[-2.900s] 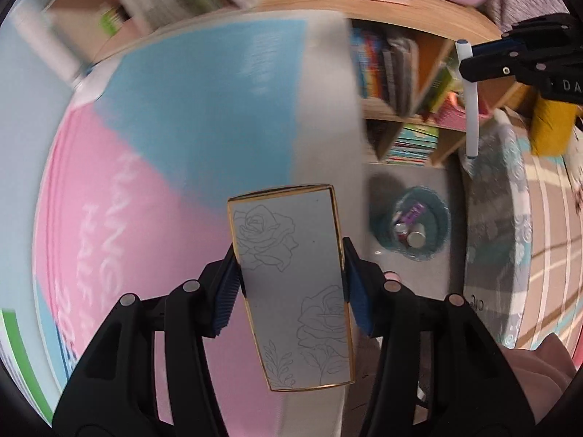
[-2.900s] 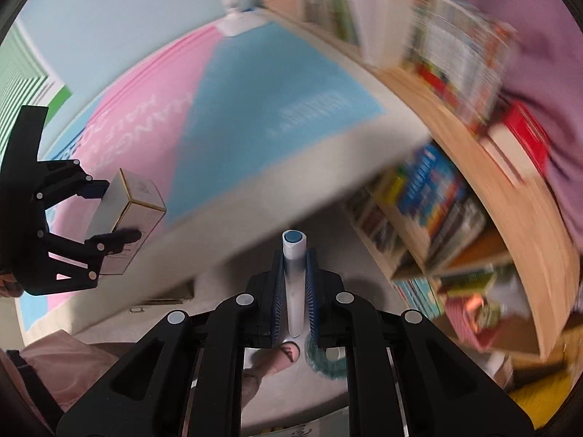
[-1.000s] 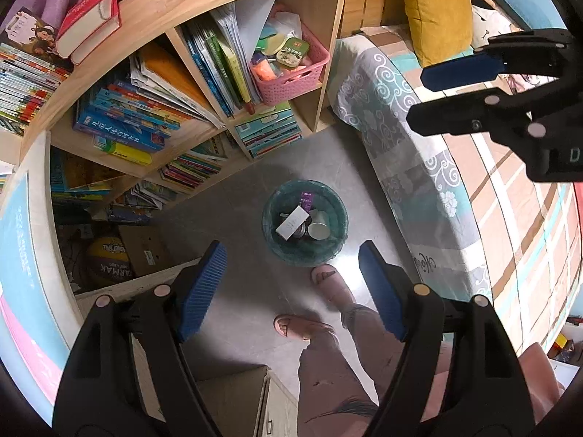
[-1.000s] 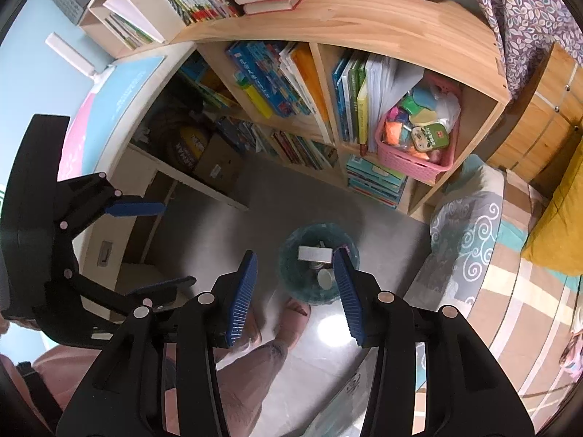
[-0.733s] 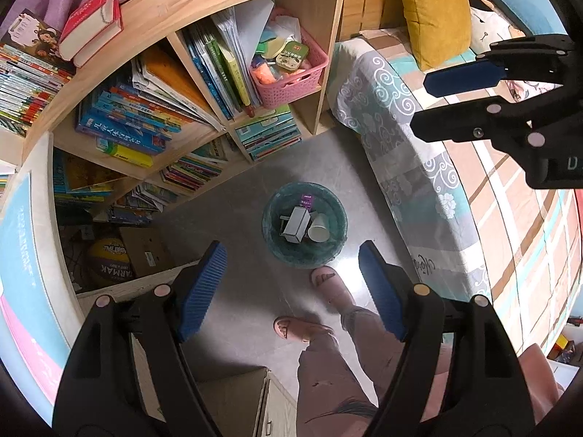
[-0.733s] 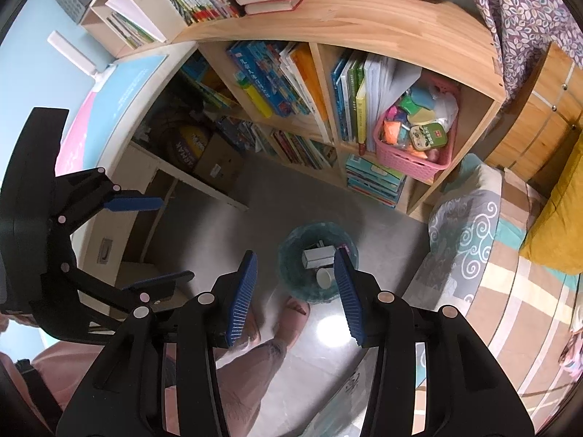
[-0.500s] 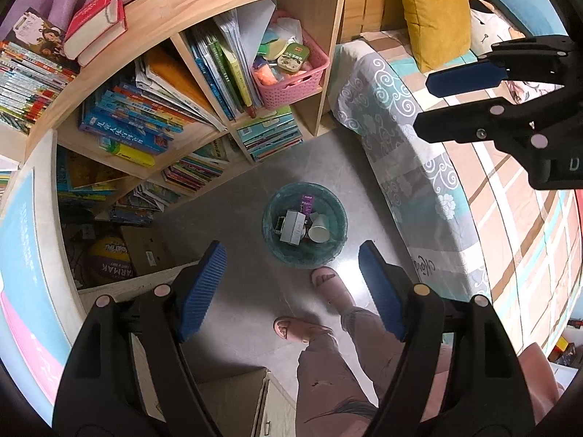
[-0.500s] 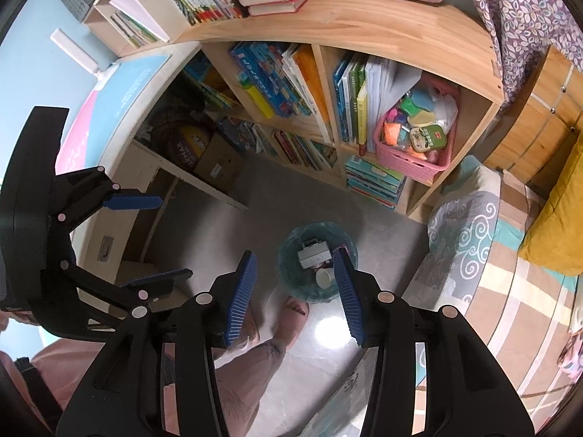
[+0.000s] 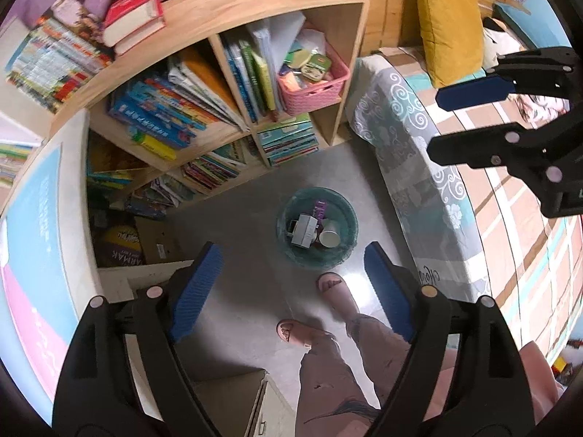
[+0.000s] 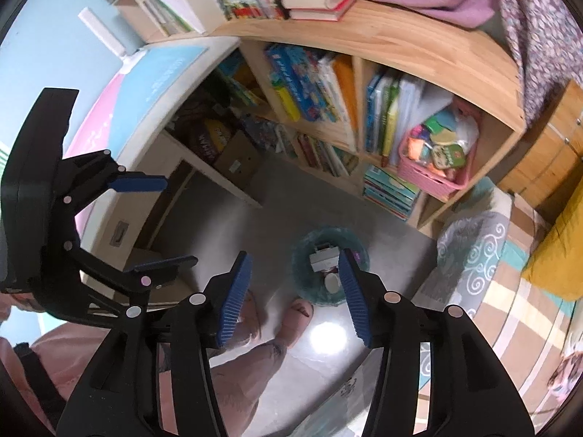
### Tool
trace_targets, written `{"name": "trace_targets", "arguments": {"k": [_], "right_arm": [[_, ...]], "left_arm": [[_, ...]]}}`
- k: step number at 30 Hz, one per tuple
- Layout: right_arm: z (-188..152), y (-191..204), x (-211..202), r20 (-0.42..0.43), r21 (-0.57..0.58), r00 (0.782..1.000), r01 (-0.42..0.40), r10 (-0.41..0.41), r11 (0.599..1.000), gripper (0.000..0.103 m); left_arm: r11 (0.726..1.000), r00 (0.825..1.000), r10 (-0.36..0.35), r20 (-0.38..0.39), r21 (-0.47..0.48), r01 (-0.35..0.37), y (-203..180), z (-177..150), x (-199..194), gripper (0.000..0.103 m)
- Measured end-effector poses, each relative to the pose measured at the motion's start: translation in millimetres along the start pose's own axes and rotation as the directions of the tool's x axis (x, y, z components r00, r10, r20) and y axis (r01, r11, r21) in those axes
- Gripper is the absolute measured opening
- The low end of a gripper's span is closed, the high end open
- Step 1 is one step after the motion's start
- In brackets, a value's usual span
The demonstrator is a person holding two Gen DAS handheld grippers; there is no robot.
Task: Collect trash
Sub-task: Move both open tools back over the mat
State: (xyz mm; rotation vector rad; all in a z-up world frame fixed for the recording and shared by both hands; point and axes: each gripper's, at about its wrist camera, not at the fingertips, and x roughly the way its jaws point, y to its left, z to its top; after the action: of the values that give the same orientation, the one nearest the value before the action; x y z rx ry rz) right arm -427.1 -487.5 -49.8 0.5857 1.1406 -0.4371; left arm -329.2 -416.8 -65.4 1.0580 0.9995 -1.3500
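Left gripper (image 9: 288,284): pointing steeply down over the floor, jaws wide apart and opening; nothing between the blue pads, nothing held.
Right gripper (image 10: 295,291): also pointing down, jaws apart and opening, narrower than the left; empty, only the far-off bin showing through the gap.
Trash bin (image 9: 316,228): round teal basket on the grey floor, below both grippers, near the foot of the bookshelf and left of the bed.
Trash in bin: a grey-white box (image 9: 304,231) lying tilted, a paper cup (image 9: 329,237) just right of it, a purple wrapper (image 9: 320,208) at the far side.
Person: 2 feet in pink sandals (image 9: 333,291) just near of the bin, pink trouser legs below.
Bookshelf (image 9: 233,18): wooden, far side of the floor, packed with books; a pink basket (image 9: 313,85) in its upper right compartment, 2 red books stacked on top.
Bed (image 9: 510,218): right of the bin, patterned cover, yellow pillow (image 9: 448,25) at its far end.
Desk (image 9: 43,218): left, with a pink and blue mat.
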Motion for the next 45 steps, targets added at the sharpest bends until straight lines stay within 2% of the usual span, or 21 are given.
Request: {"name": "trace_targets", "arguments": {"k": [5,7,12,15,18,21,27,32,38,42,45], "right_arm": [[9,22,2,-0.007,-0.06,1.0,-0.006,0.006,0.998,0.06],[14,32,3,-0.005,-0.087,1.0,-0.012,0.011,0.996,0.067],[25,56,8,-0.002,-0.15,1.0,-0.025,0.025,0.988,0.075],[34,71,12,-0.003,-0.188,0.999,-0.038,0.038,0.982,0.077],[44,87,15,0.003,-0.222,0.999,-0.047,0.048,0.974,0.088],[54,104,20,-0.001,-0.27,0.998,-0.063,0.065,0.961,0.089],[77,150,37,-0.027,-0.364,0.995,-0.098,0.095,0.926,0.09],[94,196,50,-0.05,-0.454,0.991,-0.133,0.123,0.881,0.09],[104,248,62,-0.076,-0.538,0.985,-0.171,0.155,0.825,0.09],[107,284,73,-0.102,-0.583,0.98,-0.199,0.173,0.788,0.09],[107,314,81,-0.124,-0.614,0.975,-0.223,0.187,0.757,0.09]], "left_arm": [[0.998,0.999,0.029,0.022,-0.061,-0.028,20,-17,-11,0.087],[0.996,0.999,0.034,0.029,-0.089,-0.031,28,-24,-15,0.092],[0.985,0.998,0.051,0.036,-0.168,-0.044,49,-41,-22,0.095],[0.975,0.997,0.063,0.039,-0.215,-0.053,62,-54,-26,0.096],[0.96,0.995,0.082,0.048,-0.273,-0.066,78,-68,-33,0.096],[0.937,0.993,0.109,0.054,-0.34,-0.084,96,-87,-42,0.096],[0.876,0.983,0.178,0.043,-0.462,-0.138,130,-125,-58,0.096],[0.809,0.972,0.233,0.025,-0.56,-0.18,155,-160,-70,0.096],[0.732,0.964,0.266,0.004,-0.651,-0.199,179,-202,-79,0.096],[0.663,0.96,0.28,-0.012,-0.721,-0.202,192,-234,-85,0.096],[0.6,0.955,0.295,-0.024,-0.773,-0.205,202,-261,-89,0.096]]}}
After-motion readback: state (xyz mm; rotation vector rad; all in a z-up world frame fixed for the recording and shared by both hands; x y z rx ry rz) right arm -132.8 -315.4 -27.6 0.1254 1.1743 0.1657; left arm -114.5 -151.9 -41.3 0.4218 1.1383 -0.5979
